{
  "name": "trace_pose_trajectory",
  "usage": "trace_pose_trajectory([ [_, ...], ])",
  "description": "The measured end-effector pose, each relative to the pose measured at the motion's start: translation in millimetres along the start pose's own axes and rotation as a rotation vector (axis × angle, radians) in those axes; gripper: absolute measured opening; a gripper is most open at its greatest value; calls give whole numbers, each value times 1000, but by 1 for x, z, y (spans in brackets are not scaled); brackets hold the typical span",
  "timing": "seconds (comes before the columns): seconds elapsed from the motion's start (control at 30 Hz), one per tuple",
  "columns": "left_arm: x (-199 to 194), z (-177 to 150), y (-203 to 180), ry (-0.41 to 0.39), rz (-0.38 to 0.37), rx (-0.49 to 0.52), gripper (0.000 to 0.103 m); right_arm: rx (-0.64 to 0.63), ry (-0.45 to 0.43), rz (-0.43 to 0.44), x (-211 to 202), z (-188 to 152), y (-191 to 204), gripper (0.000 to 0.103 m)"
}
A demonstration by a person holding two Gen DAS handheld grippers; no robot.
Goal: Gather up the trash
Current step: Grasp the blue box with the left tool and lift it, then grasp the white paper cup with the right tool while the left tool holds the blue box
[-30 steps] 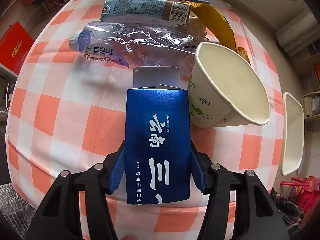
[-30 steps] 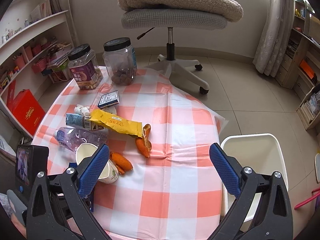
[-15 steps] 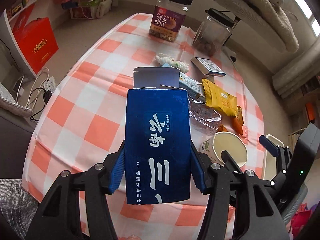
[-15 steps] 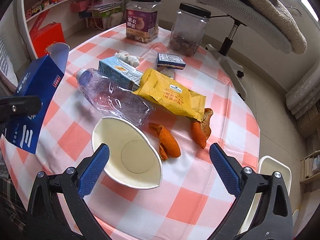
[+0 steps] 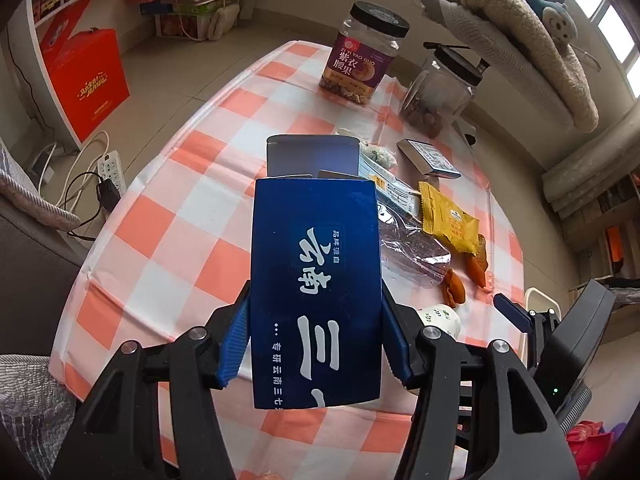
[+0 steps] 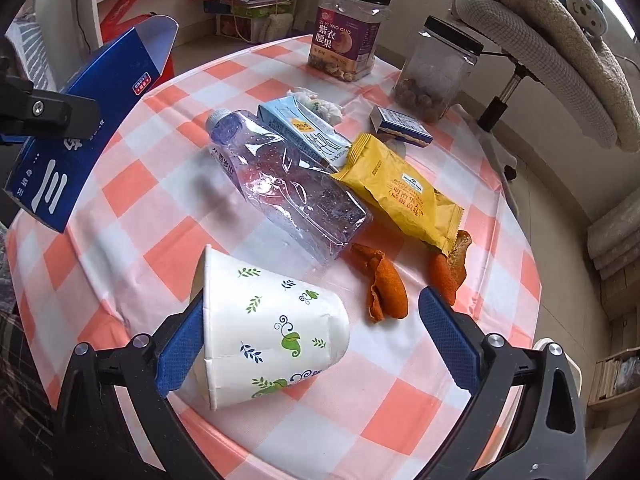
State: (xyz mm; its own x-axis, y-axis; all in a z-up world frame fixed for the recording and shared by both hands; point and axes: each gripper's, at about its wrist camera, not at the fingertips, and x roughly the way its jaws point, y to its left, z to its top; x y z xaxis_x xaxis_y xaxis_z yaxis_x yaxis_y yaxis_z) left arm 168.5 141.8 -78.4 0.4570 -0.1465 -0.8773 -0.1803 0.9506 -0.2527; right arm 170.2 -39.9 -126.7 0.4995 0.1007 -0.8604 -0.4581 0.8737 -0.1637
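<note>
My left gripper (image 5: 315, 312) is shut on a dark blue carton (image 5: 316, 288) with white lettering and holds it above the table's near edge; the same carton (image 6: 92, 120) shows at the left of the right wrist view. A white paper cup (image 6: 272, 328) with leaf prints lies on its side on the checked tablecloth (image 6: 168, 200). My right gripper (image 6: 312, 312) is open around it, the left pad next to the rim, the right pad well clear. Beyond lie a crushed clear bottle (image 6: 288, 192), a light blue milk carton (image 6: 308, 132), a yellow wrapper (image 6: 400, 192) and orange peels (image 6: 384, 284).
Two black-lidded jars (image 6: 348, 36) (image 6: 436, 68) stand at the table's far edge, with a small box (image 6: 404, 126) and a wad of tissue (image 6: 320, 106) nearby. A white bin (image 5: 540, 304) stands beside the table on the right. An office chair (image 6: 540, 60) is behind.
My left gripper has lifted the blue carton up and back from the table. My right gripper has dropped and rolled, closing in around the paper cup, whose side now shows.
</note>
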Motion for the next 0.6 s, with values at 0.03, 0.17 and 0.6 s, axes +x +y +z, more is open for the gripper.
trace_pose_trajectory([
  [0.03, -1, 1, 1, -3, -1, -2, 57, -18, -8, 17, -6, -2, 3, 96],
  [0.17, -3, 2, 6, -5, -2, -15, 57, -164, -21, -20, -16, -20, 25, 96],
  [0.6, -8, 5, 16, -15, -18, -41, 57, 385, 112, 245, 2, -39, -19, 96],
])
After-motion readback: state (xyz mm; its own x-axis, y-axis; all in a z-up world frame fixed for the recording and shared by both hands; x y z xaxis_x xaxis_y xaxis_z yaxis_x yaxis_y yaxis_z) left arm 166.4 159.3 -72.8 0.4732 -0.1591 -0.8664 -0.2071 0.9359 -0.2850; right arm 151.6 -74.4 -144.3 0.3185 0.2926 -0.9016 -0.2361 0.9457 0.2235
